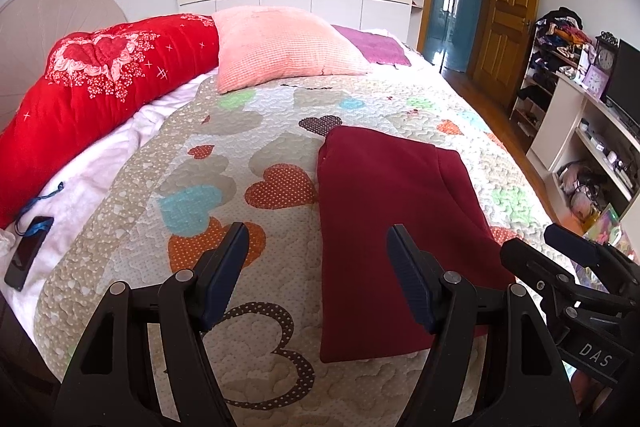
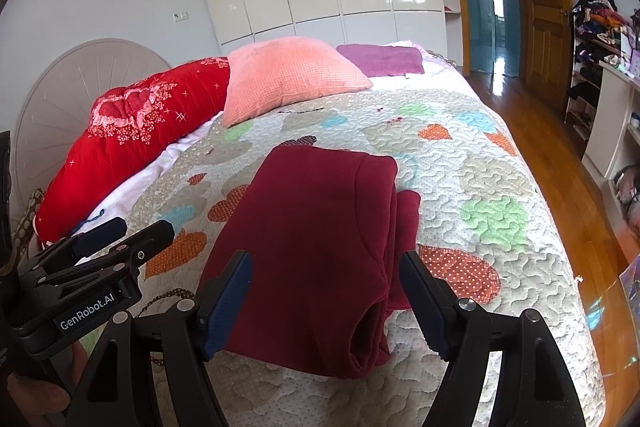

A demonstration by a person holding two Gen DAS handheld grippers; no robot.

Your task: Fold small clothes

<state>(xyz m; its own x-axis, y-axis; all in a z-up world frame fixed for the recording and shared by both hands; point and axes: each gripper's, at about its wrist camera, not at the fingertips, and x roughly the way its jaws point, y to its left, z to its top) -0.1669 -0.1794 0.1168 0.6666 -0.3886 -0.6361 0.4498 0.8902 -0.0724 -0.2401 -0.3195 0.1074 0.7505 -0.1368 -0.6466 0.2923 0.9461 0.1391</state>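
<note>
A dark red garment (image 1: pixel 384 227) lies folded into a long rectangle on the heart-patterned quilt (image 1: pixel 240 155); it also shows in the right wrist view (image 2: pixel 312 235), with layered edges on its right side. My left gripper (image 1: pixel 318 243) is open and empty, held above the quilt at the garment's left edge. My right gripper (image 2: pixel 326 267) is open and empty, held just above the garment's near end. Each gripper shows in the other's view, the right one (image 1: pixel 576 267) at the lower right, the left one (image 2: pixel 100 247) at the lower left.
A red quilt roll (image 1: pixel 100 87), a pink pillow (image 1: pixel 280 47) and a purple cloth (image 1: pixel 376 47) lie at the bed's far end. A phone (image 1: pixel 26 251) lies at the left edge. Shelves (image 1: pixel 592 131) and wooden floor (image 2: pixel 560 163) are to the right.
</note>
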